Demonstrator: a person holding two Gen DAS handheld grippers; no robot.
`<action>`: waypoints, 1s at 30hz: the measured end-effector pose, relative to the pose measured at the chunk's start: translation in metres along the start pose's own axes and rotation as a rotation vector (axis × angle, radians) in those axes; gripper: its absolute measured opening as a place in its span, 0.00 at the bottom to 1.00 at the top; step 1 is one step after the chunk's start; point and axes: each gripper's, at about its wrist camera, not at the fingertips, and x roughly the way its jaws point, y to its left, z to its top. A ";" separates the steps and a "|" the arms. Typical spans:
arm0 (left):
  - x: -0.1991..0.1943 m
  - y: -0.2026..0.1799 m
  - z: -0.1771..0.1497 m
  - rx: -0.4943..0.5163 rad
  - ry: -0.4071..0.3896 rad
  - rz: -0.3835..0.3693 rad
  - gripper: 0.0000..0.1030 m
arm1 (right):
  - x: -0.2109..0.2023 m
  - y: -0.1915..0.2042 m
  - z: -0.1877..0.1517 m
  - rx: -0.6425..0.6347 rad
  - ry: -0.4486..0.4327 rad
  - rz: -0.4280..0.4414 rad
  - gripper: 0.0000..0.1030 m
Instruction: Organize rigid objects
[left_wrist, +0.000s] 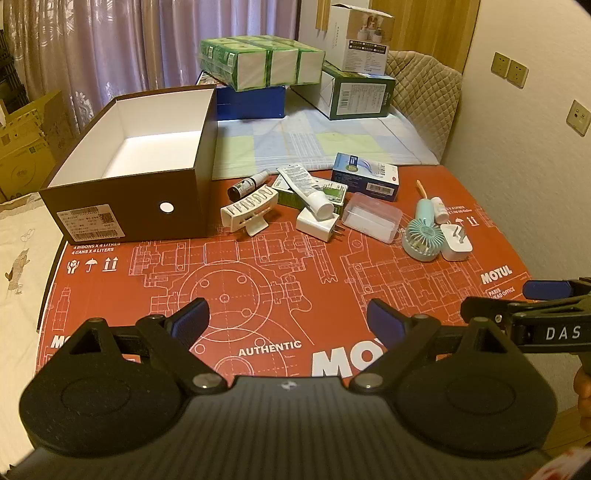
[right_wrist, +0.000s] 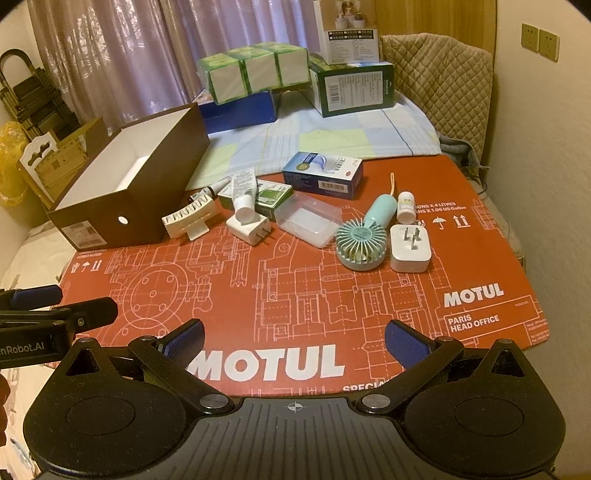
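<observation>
An open brown box (left_wrist: 125, 206) with a white inside stands at the left on the red mat (left_wrist: 280, 280); it also shows in the right wrist view (right_wrist: 122, 206). Right of it lie a cream hair clip (left_wrist: 249, 210), a dark small bottle (left_wrist: 247, 184), a white tube (left_wrist: 308, 190) over a green box (left_wrist: 334, 192), a white charger (left_wrist: 317, 223), a clear plastic case (left_wrist: 371, 218), a blue box (left_wrist: 365, 179), a mint hand fan (left_wrist: 421, 236), a small white bottle (left_wrist: 439, 208) and a white plug (left_wrist: 456, 242). My left gripper (left_wrist: 290, 319) is open and empty above the mat's front. My right gripper (right_wrist: 293, 341) is open and empty beside it.
Behind the mat lies a checked cloth (left_wrist: 314, 144) with stacked green tissue packs (left_wrist: 262, 61), a blue box (left_wrist: 251, 101) and white and green cartons (left_wrist: 354, 92). A quilted chair back (left_wrist: 424, 96) stands at the right by the wall. Cardboard boxes (left_wrist: 26, 147) stand at far left.
</observation>
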 end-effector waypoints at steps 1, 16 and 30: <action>0.001 0.001 0.001 0.000 0.001 -0.001 0.88 | 0.000 0.000 0.000 0.001 0.000 -0.001 0.98; 0.013 0.013 0.015 0.007 0.019 -0.013 0.88 | 0.016 0.005 0.014 0.017 0.012 -0.011 0.98; 0.051 0.028 0.029 0.060 0.049 -0.073 0.87 | 0.026 -0.004 0.021 0.087 0.008 -0.037 0.98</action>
